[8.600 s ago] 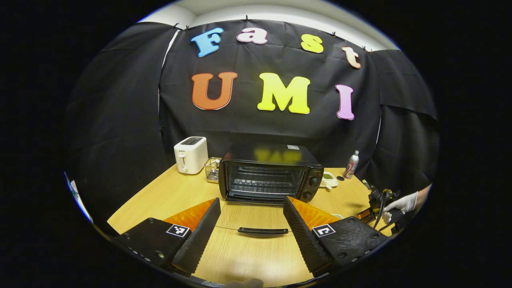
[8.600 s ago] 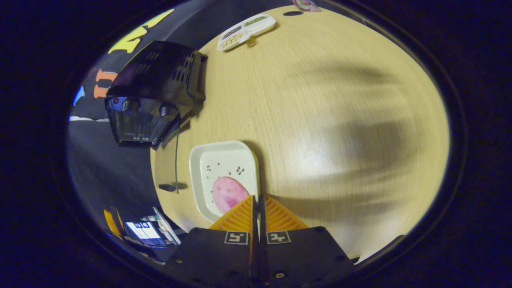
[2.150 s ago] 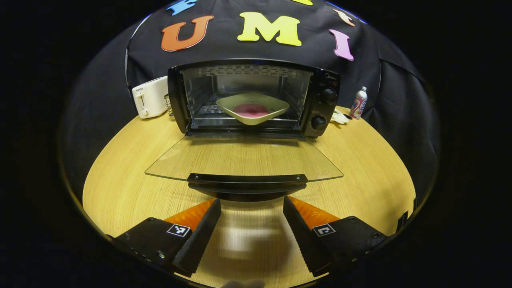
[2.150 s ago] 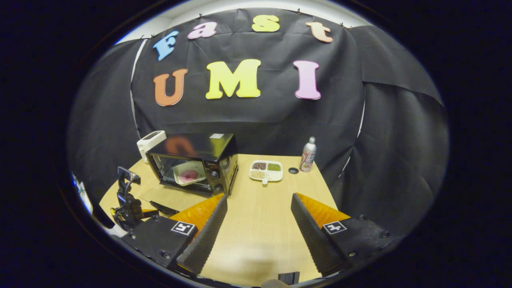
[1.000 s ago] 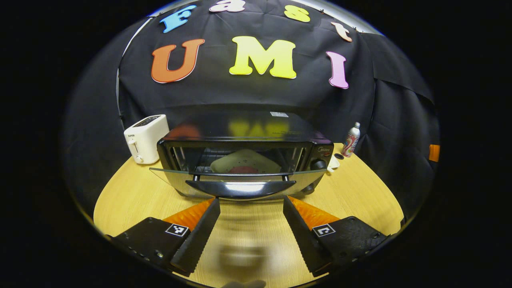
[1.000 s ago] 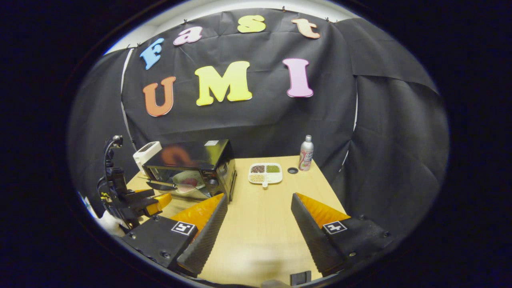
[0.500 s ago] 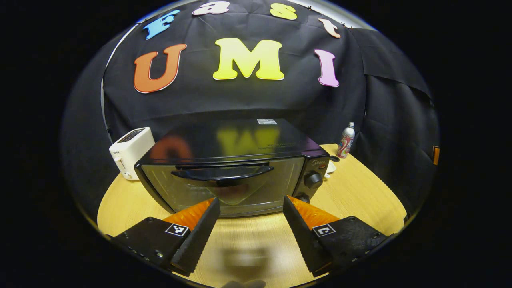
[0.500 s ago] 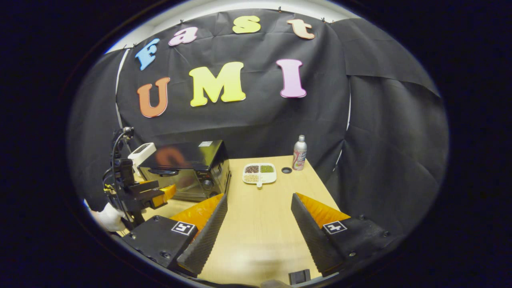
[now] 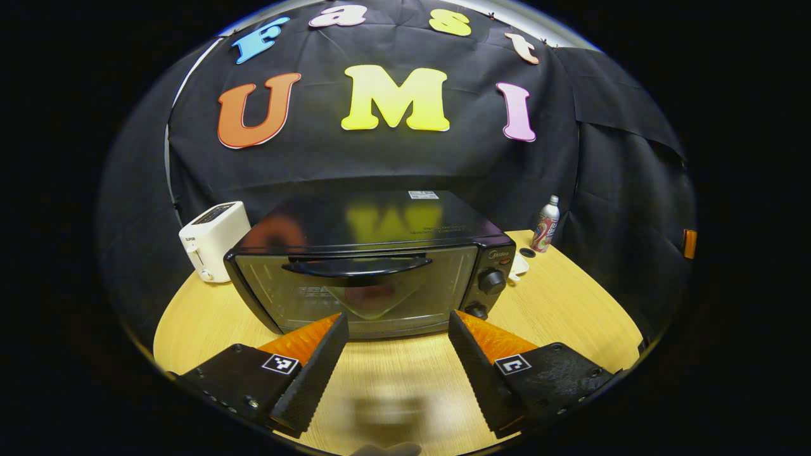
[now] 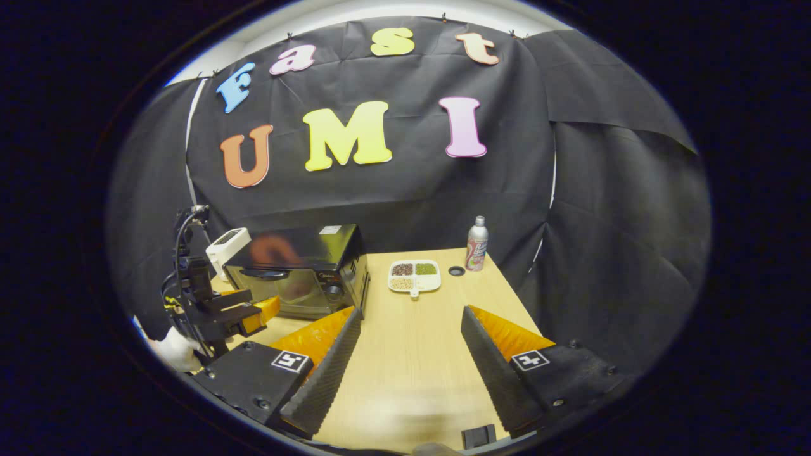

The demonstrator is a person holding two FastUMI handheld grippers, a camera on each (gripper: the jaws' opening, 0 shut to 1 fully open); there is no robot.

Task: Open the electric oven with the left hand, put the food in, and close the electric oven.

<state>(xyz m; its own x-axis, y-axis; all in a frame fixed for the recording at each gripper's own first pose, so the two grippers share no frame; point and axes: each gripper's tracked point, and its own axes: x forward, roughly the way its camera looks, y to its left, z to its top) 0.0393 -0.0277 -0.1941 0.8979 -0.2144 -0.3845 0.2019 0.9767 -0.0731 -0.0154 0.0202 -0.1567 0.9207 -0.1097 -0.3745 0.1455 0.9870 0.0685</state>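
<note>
The black electric oven (image 9: 374, 266) stands on the wooden table with its glass door shut and the handle (image 9: 357, 267) up near the top edge. Through the glass I dimly make out the plate with pink food (image 9: 370, 303) inside. My left gripper (image 9: 398, 345) is open just in front of the door, holding nothing. In the right gripper view the oven (image 10: 298, 269) is at the left, with the left gripper (image 10: 250, 316) beside it, held by a gloved hand (image 10: 174, 354). My right gripper (image 10: 410, 335) stands open over the table, empty.
A white toaster (image 9: 212, 240) stands left of the oven. A drink can (image 9: 545, 225), a small dark lid (image 10: 455, 271) and a divided white dish of grains (image 10: 415, 276) sit at the back right. Bare tabletop (image 10: 412, 354) stretches right of the oven.
The oven door swung up from half open to fully shut over the last second. My left gripper has drawn back slightly from the door. The right gripper has barely moved.
</note>
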